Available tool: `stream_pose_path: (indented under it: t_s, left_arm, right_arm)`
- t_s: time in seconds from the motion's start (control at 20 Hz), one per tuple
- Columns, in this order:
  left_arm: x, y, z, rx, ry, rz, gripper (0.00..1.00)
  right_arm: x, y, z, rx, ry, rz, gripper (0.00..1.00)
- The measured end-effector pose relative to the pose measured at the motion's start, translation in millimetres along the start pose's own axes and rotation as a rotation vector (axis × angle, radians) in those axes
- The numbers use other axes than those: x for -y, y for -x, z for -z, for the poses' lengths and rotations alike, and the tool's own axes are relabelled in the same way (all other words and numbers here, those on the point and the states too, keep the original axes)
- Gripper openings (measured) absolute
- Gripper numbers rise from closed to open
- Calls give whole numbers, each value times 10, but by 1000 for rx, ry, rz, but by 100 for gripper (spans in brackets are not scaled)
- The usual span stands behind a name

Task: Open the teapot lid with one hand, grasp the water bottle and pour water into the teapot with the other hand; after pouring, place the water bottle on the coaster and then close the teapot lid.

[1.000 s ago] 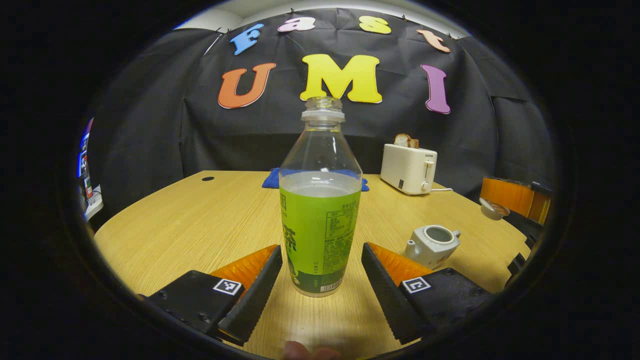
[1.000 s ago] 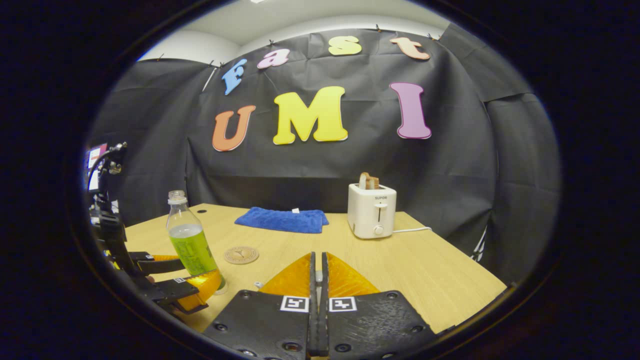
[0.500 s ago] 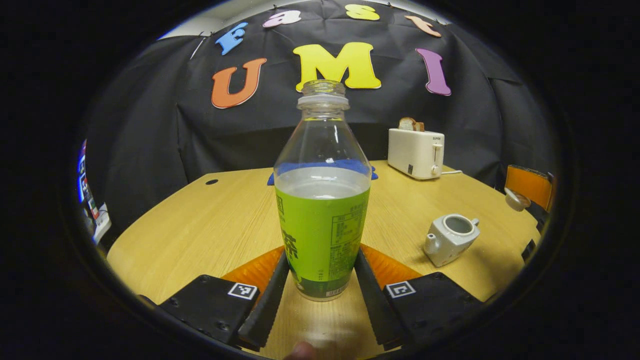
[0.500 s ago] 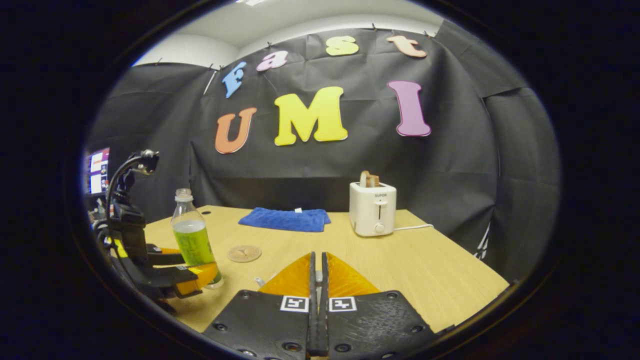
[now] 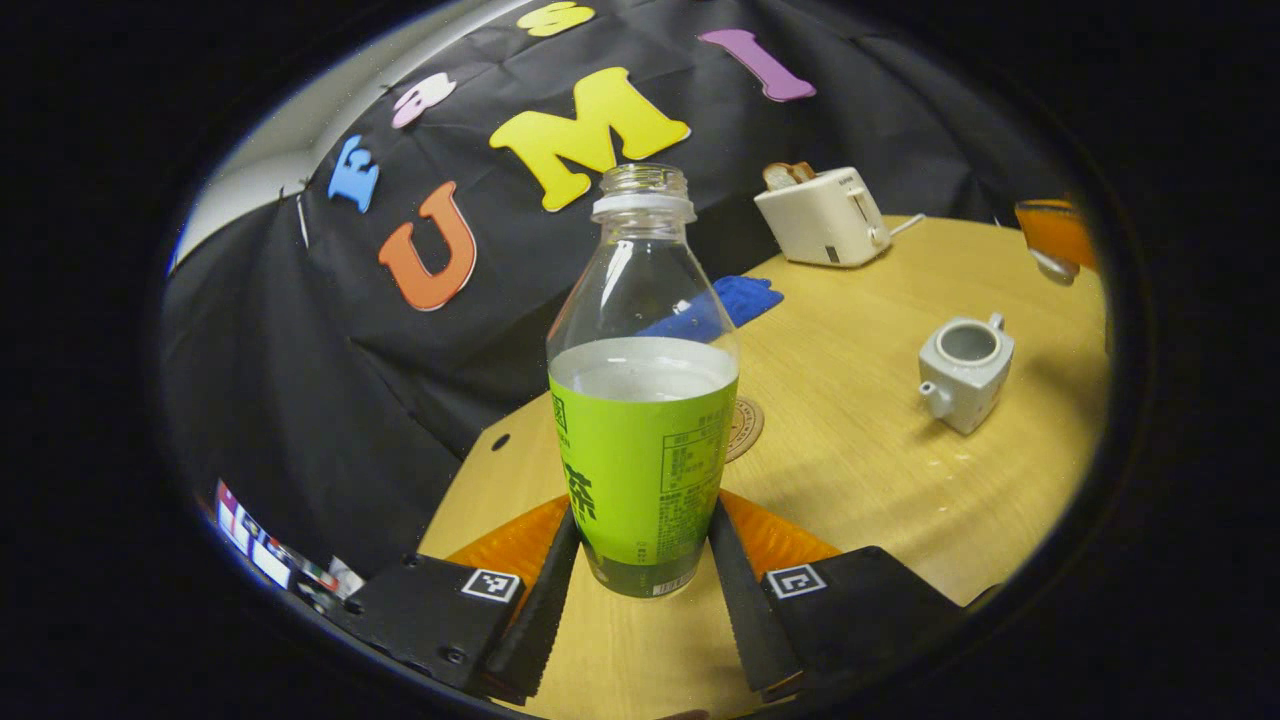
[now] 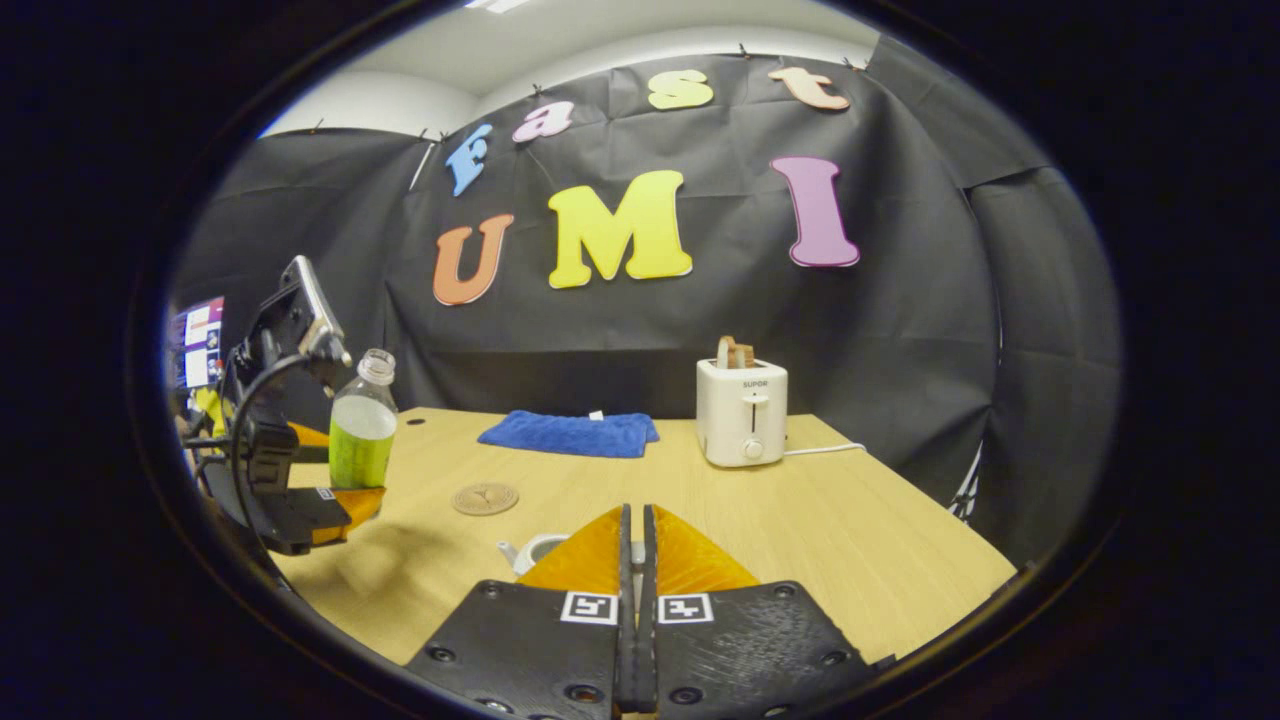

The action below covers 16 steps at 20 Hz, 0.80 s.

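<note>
The uncapped clear plastic bottle with the green label [image 5: 641,420] could slosh past the small white ceramic teapot [image 5: 964,368] if tipped too fast. The left gripper [image 5: 640,575] pinches its lower body, raised off the round wooden table [image 5: 880,480]. The right gripper [image 6: 634,560] is pressed together; whether it holds the lid cannot be told.

In the right gripper view the teapot [image 6: 530,552] was mostly hidden behind the right gripper [image 6: 631,545], its closed fingers concealing whatever they pinched. In the left gripper view, at two o'clock, the lid [image 5: 1058,264] was cut by the edge
</note>
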<state>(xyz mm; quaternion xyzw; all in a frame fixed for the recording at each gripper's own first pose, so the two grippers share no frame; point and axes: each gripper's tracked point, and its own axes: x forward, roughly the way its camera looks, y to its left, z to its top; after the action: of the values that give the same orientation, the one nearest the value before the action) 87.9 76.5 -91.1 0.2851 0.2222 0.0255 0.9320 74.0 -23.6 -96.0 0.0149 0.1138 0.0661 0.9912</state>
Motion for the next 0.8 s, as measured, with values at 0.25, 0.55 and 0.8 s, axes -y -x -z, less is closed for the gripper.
stream_pose_path:
  t_s: [0.25, 0.55, 0.8]
  left_arm:
    - [-206, 41, -47, -25, -285, -84, 74]
    - [-286, 70, -177, -34, -533, -122, 74]
    - [-144, -16, -306, -61, -748, -107, 74]
  right_arm:
    - [55, 45, 25, 0, 3, -6, 0]
    - [190, 103, 41, 5, 7, 5, 0]
    - [342, 116, 144, -15, 2, 19, 0]
